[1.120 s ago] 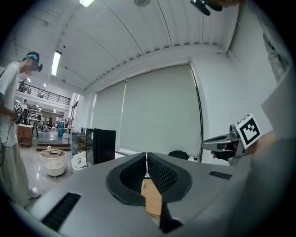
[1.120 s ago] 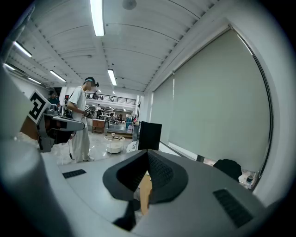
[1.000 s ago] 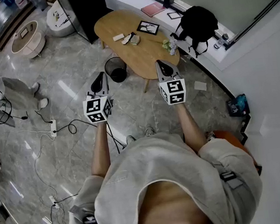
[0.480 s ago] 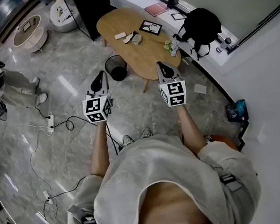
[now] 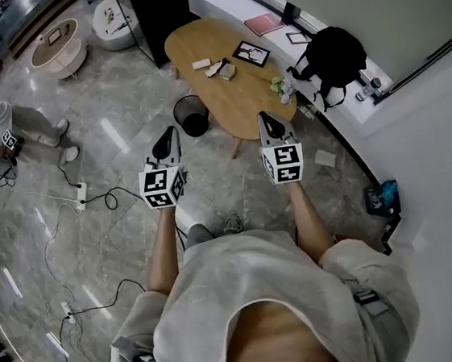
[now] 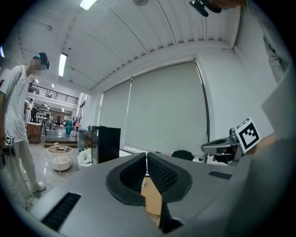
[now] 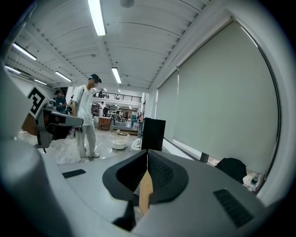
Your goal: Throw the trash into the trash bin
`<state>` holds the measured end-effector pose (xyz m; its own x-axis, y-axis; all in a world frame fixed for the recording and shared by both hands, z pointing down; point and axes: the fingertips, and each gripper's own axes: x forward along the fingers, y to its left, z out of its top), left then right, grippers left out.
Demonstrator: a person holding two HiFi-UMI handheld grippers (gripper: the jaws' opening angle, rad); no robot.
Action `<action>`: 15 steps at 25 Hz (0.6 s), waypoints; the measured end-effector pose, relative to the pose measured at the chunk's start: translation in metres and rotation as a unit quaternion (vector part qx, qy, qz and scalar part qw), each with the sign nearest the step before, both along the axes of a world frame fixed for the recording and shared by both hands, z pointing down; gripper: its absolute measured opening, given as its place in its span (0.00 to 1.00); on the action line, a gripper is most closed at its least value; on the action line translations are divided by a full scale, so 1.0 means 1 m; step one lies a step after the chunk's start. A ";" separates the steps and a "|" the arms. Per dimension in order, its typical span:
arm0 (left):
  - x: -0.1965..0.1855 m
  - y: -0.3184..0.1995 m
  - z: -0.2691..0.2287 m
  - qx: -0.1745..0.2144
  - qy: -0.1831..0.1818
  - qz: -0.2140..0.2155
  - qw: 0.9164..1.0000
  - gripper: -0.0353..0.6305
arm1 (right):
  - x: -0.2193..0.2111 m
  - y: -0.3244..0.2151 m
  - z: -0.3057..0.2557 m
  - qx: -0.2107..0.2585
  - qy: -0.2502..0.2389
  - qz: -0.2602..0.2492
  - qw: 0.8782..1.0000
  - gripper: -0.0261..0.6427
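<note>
With jaws closed on nothing, the left gripper (image 5: 170, 132) and right gripper (image 5: 266, 117) are being walked nearer the wooden tabletop (image 5: 241, 101), where the trash (image 5: 222, 70) is lying unpicked, with the mesh trash bin (image 5: 193, 116) alongside.

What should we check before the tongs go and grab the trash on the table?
1. Left tongs empty: ok, shut with nothing between them.
2. Right tongs empty: ok, shut with nothing between them.
3. Tongs open and ready to grab: not ok, both are shut.
4. Trash close enough to grab: not ok, the trash pieces lie on the wooden table, well ahead of both tongs.
5. Trash bin ready: ok, it stands upright on the floor beside the table; what is inside, cannot tell.
6. Walking path safe: cannot tell, a cable lies on the floor near the person's left side.
</note>
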<state>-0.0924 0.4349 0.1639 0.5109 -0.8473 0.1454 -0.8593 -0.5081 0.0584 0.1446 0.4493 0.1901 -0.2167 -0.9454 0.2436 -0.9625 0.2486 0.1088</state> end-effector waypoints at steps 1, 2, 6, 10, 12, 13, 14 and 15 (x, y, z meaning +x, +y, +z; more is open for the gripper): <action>0.000 0.000 0.002 -0.002 -0.001 -0.002 1.000 0.09 | 0.000 -0.001 0.002 -0.002 0.000 -0.002 1.000 0.08; -0.001 -0.001 0.004 -0.004 -0.002 -0.003 1.000 0.09 | 0.000 -0.002 0.004 -0.004 0.000 -0.003 1.000 0.08; 0.000 -0.011 0.009 -0.010 -0.004 -0.005 1.000 0.09 | 0.001 -0.015 0.011 -0.013 -0.003 -0.006 1.000 0.08; -0.001 -0.029 0.015 -0.016 -0.001 -0.005 1.000 0.09 | -0.003 -0.033 0.015 -0.019 0.001 -0.012 1.000 0.08; -0.003 -0.042 0.018 -0.018 0.002 -0.003 1.000 0.09 | -0.008 -0.045 0.017 -0.021 0.004 -0.014 1.000 0.08; -0.004 -0.050 0.020 -0.017 0.004 -0.002 1.000 0.09 | -0.010 -0.052 0.017 -0.020 0.006 -0.014 1.000 0.08; -0.005 -0.060 0.021 -0.016 0.006 0.000 1.000 0.09 | -0.011 -0.061 0.018 -0.020 0.008 -0.011 1.000 0.08; -0.005 -0.071 0.021 -0.014 0.009 0.003 1.000 0.09 | -0.011 -0.069 0.018 -0.019 0.008 -0.006 1.000 0.08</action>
